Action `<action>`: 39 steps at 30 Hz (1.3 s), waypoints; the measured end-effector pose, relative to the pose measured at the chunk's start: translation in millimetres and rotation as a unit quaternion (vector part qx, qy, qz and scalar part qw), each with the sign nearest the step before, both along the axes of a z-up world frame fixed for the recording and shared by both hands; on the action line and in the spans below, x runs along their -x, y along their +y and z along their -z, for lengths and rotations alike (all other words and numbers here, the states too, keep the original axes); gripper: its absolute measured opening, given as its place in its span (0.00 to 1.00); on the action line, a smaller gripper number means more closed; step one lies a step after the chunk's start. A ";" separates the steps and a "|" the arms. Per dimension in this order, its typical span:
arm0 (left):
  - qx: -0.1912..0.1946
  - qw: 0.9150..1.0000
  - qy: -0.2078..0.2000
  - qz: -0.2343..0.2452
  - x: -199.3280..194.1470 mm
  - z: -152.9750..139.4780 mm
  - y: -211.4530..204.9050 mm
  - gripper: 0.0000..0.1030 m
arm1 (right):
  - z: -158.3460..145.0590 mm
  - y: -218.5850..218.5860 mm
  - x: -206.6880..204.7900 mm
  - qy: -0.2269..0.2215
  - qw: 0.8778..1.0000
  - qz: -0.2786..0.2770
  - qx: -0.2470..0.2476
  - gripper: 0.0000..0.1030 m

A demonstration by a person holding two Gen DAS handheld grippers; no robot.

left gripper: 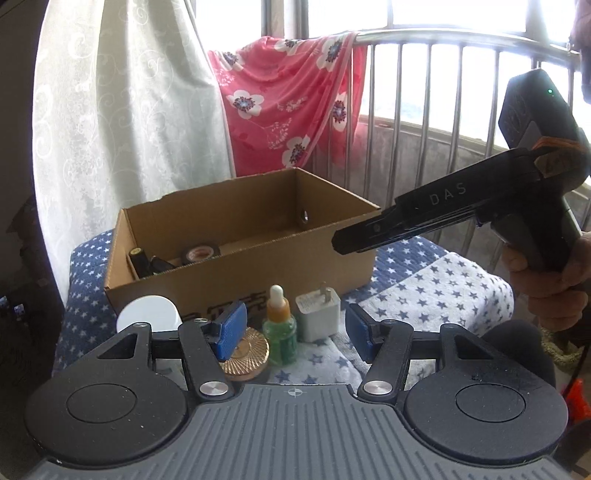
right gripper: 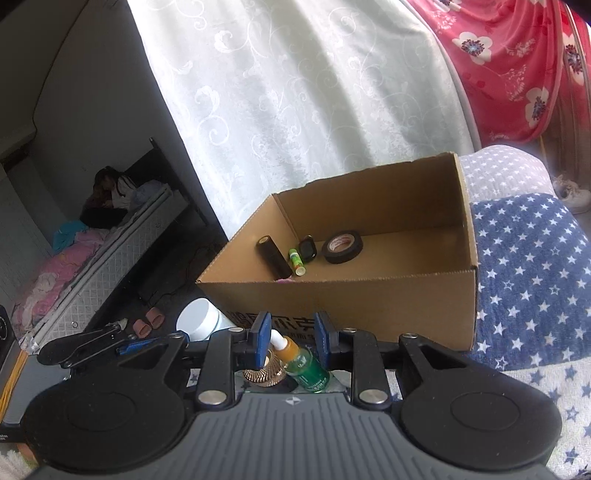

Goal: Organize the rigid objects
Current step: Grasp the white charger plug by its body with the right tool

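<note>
An open cardboard box (left gripper: 240, 266) (right gripper: 369, 295) stands on the star-patterned cloth and holds a black tape roll (right gripper: 342, 246), a black cylinder (right gripper: 273, 258), a green tube (right gripper: 296, 262) and a small black item (right gripper: 307, 249). In front of the box stand a green dropper bottle (left gripper: 279, 332) (right gripper: 304, 365), a white plug adapter (left gripper: 317, 314), a gold ribbed disc (left gripper: 245, 354) and a white round jar (left gripper: 147, 314). My left gripper (left gripper: 295, 332) is open, low, with the bottle and adapter beyond its pads. My right gripper (right gripper: 292, 339) (left gripper: 340, 242) hovers above with a narrow gap and nothing gripped; the bottle shows below it.
The cloth (right gripper: 524, 266) is blue and white with stars. A white curtain (left gripper: 122, 129) hangs behind the box, and a red floral cloth (left gripper: 288, 99) drapes over a steel railing (left gripper: 443, 35). A bed (right gripper: 92, 251) with a person lying on it is far left, slippers (right gripper: 147, 321) on the floor.
</note>
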State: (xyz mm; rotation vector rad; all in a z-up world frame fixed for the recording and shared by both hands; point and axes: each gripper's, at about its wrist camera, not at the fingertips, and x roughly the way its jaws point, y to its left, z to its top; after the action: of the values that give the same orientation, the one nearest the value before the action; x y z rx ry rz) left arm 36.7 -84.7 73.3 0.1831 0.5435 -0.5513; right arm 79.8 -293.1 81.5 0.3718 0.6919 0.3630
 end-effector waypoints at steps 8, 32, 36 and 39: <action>-0.059 0.998 -0.033 -0.007 2.8 52.2 -59.7 0.57 | 39.8 -18.2 -7.2 0.056 0.997 0.031 -0.037 0.27; -0.075 0.992 -0.001 -0.104 -46.7 91.1 -97.7 0.58 | 83.9 -34.3 -47.9 0.109 0.990 0.039 -0.075 0.28; -0.072 0.990 -0.002 -0.124 -47.0 91.9 -99.9 0.56 | 84.6 -35.6 -48.5 0.108 0.991 0.035 -0.077 0.28; -0.071 0.988 -0.007 -0.136 -45.0 92.9 -98.3 0.48 | 84.2 -35.6 -47.5 0.106 0.991 0.031 -0.075 0.28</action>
State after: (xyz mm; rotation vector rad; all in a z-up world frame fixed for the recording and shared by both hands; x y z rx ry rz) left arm 81.6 -183.0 -19.6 0.2435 0.5835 -0.2463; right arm 127.3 -328.7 -2.7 0.5804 0.8615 0.3202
